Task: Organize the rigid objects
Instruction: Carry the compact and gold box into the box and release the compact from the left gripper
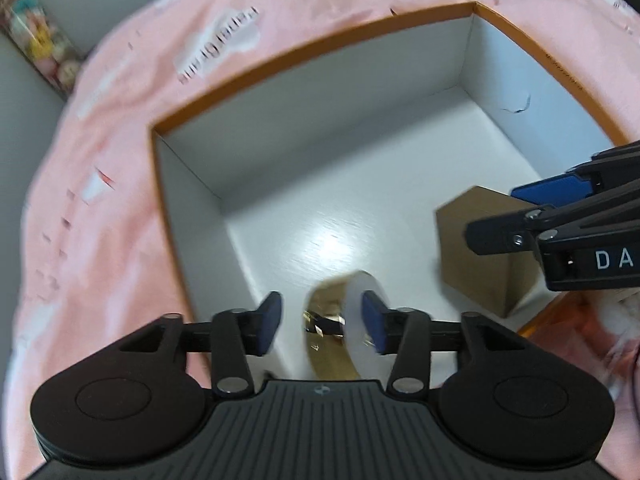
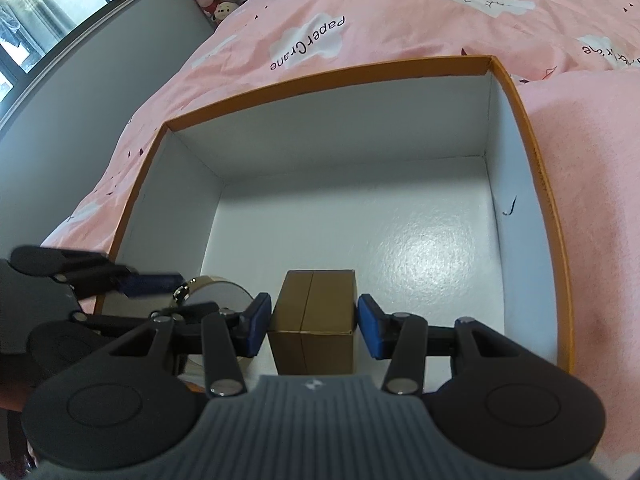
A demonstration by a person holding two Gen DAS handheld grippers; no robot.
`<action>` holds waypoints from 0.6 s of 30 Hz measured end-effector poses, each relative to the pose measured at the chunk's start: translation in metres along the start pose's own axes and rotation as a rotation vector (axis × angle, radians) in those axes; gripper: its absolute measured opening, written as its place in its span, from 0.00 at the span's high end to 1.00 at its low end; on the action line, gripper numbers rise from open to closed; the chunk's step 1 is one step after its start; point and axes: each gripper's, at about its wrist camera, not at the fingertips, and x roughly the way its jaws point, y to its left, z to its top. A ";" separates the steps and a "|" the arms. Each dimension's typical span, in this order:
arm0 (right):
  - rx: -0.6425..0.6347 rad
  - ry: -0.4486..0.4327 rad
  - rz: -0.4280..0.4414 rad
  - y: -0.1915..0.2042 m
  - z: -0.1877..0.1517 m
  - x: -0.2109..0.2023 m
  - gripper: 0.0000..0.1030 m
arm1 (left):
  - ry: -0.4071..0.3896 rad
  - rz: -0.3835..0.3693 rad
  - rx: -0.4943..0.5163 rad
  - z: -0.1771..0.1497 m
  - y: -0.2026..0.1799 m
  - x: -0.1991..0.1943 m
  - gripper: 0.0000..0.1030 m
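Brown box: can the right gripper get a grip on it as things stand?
Probably yes. The brown box already sits between the right gripper's open jaws inside the orange-rimmed box, nothing between pads and box sides. The left gripper is off to the side by the round tin.

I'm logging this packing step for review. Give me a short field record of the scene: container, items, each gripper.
container: orange-rimmed box, white inside, on a pink bedspread
item one: brown carton, inside the box near the front wall
item two: gold round tin with white lid, tilted, inside the box
left gripper: open, only one pad beside the tin
right gripper: pads astride the carton, narrow gaps visible
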 end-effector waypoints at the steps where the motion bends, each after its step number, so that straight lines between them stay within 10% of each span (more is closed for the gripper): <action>1: -0.001 0.002 -0.002 0.000 0.000 0.001 0.54 | -0.009 0.003 -0.002 -0.001 0.003 -0.002 0.43; 8: -0.060 0.010 -0.018 0.013 -0.001 0.010 0.54 | -0.164 -0.182 -0.268 -0.015 0.044 -0.033 0.48; 18: -0.354 -0.006 -0.236 0.059 0.003 0.024 0.54 | -0.249 -0.127 -0.477 -0.046 0.076 -0.052 0.46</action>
